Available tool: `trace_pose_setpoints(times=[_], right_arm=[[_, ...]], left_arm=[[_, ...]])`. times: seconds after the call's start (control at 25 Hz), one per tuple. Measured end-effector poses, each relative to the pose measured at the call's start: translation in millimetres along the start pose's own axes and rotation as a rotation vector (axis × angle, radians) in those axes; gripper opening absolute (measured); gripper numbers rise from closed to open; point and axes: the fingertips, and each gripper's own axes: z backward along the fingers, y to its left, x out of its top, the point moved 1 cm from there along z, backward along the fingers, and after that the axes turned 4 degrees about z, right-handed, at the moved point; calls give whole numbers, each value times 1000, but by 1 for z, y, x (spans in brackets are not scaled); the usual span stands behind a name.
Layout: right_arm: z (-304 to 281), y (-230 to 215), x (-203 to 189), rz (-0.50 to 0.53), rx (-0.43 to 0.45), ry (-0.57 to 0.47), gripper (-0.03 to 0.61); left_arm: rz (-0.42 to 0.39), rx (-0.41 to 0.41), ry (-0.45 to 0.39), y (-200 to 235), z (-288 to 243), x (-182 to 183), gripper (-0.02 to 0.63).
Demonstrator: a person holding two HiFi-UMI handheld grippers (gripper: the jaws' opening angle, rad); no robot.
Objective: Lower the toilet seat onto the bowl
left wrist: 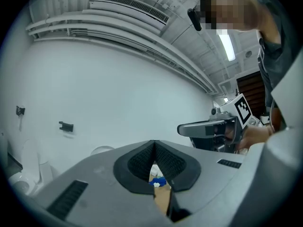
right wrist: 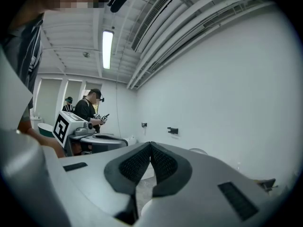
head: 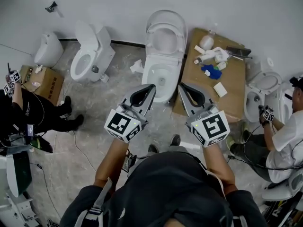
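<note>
- Nearest is the person's dark shirt (head: pixel 170 188). Both forearms reach out from it toward the far wall, so the two tools go ahead of the body.
- The left gripper (head: pixel 150 86) is clenched and carries nothing. In the left gripper view its pads (left wrist: pixel 139 162) meet at the tip, and only things on the floor show through the small gap under them.
- The right gripper (head: pixel 181 85) is also closed tight and empty, with its pads (right wrist: pixel 135 164) pressed together.
- Both grippers point about level at the toilet bowl (head: pixel 158 77), near its front rim and not touching it. I judge that the closed jaws are meant for pushing, not for pinching.
- The toilet seat (head: pixel 149 34) stands upright at the far side of the bowl, leaning toward the wall. The lowering is not yet begun.
- Next, one tip must reach over the bowl to the top edge of the seat and bring it toward the near side. If it drops fast, it may slam.
- On the right, a cardboard sheet (head: pixel 232 103) carries bottles and a blue cloth (head: pixel 210 71), close to the right gripper.
</note>
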Motion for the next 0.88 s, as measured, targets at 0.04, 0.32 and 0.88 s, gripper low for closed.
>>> trace_pose_setpoints(times=[0.04, 0.32, 0.88], right_arm=[[-2, -8, -1, 0, 8, 0, 8], [-15, -51, -11, -13, 59, -2, 8], [-75, -75, -12, -36, -21, 23, 8]], left_arm=[[16, 14, -6, 3, -8, -2, 5], [14, 96, -3, 22, -49, -6, 5], [39, 23, 16, 71, -66, -1, 5]])
